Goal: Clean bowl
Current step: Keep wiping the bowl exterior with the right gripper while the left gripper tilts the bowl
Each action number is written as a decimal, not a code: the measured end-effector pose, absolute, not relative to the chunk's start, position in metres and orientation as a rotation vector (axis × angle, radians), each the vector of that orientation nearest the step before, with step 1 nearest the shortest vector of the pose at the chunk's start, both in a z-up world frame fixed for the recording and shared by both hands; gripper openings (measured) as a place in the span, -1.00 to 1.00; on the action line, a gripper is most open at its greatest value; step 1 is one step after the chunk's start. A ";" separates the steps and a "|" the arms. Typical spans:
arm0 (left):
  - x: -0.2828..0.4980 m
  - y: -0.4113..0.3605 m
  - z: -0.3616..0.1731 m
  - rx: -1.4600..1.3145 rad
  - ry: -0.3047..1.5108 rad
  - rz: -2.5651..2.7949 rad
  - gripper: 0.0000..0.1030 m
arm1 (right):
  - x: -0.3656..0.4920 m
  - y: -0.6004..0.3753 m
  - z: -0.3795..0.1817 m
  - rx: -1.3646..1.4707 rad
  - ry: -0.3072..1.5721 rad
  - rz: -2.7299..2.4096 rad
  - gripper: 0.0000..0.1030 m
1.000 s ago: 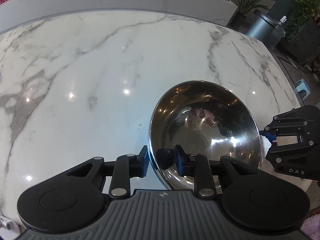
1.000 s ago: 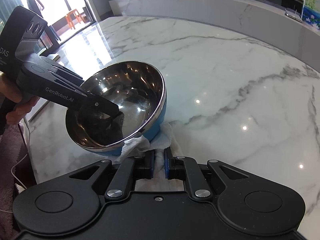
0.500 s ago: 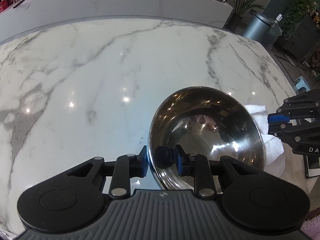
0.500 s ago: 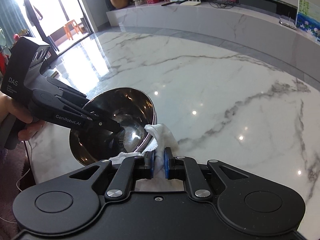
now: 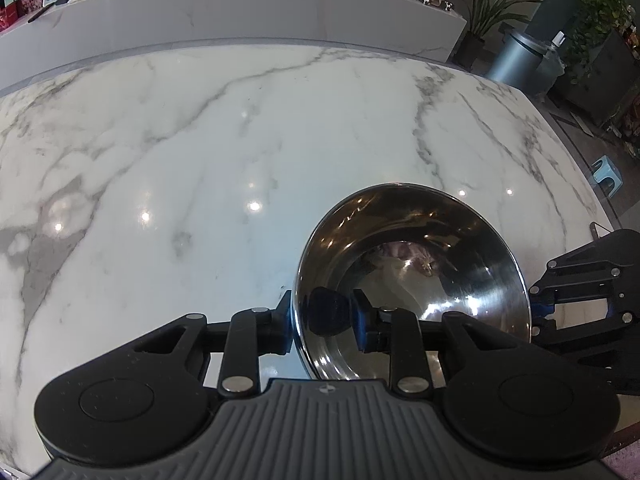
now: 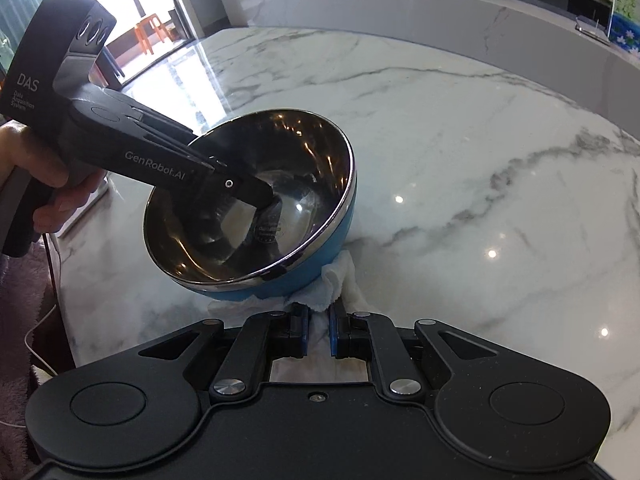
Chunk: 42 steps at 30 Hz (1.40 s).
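A steel bowl point(image 5: 412, 268) with a blue outside point(image 6: 256, 216) is tilted above the marble table. My left gripper point(image 5: 324, 320) is shut on the bowl's near rim, one finger inside and one outside; it also shows in the right wrist view point(image 6: 256, 196). My right gripper point(image 6: 319, 322) is shut on a white cloth point(image 6: 338, 280) and presses it against the bowl's blue underside. In the left wrist view my right gripper point(image 5: 540, 312) sits at the bowl's right edge, and the cloth is hidden behind the bowl.
The white marble table point(image 5: 200, 152) spreads wide to the left and far side. Its edge point(image 5: 588, 200) curves close on the right, with a bin point(image 5: 516, 60), plants and a blue stool point(image 5: 608, 174) beyond. A marble counter point(image 6: 440, 12) runs behind.
The right gripper lifted away with the cloth, then came back down against the bowl's underside. The bowl stays tilted and held by the left gripper, shifted slightly.
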<state>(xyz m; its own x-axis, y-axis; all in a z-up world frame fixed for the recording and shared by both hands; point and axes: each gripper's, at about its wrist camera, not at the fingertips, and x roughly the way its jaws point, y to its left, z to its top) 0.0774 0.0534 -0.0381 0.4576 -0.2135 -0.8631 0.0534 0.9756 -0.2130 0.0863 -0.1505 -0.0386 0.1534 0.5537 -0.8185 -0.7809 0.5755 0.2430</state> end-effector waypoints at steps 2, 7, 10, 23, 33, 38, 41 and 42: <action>0.078 0.055 -0.038 -0.186 1.097 -0.154 -0.50 | 0.086 -0.151 -0.039 -0.258 1.039 0.971 -0.82; 0.073 0.060 -0.036 -0.239 1.132 -0.130 -0.34 | 0.086 -0.151 -0.039 -0.254 1.039 0.969 -0.82; 0.070 0.060 -0.039 -0.233 1.154 -0.129 -0.34 | 0.087 -0.150 -0.040 -0.252 1.041 0.967 -0.82; 0.072 0.052 -0.038 -0.163 1.129 -0.175 -0.43 | 0.098 -0.166 -0.010 -0.218 0.975 0.942 -0.82; 0.075 0.049 -0.036 -0.113 1.108 -0.188 -0.44 | 0.117 -0.166 0.005 -0.200 0.954 0.942 -0.82; 0.076 0.051 -0.037 -0.107 1.099 -0.180 -0.43 | 0.119 -0.167 -0.003 -0.156 0.961 0.945 -0.82; 0.077 0.052 -0.036 -0.107 1.095 -0.175 -0.43 | 0.117 -0.170 -0.005 -0.138 0.963 0.953 -0.82; 0.078 0.053 -0.036 -0.108 1.093 -0.173 -0.43 | 0.116 -0.171 -0.006 -0.131 0.966 0.956 -0.82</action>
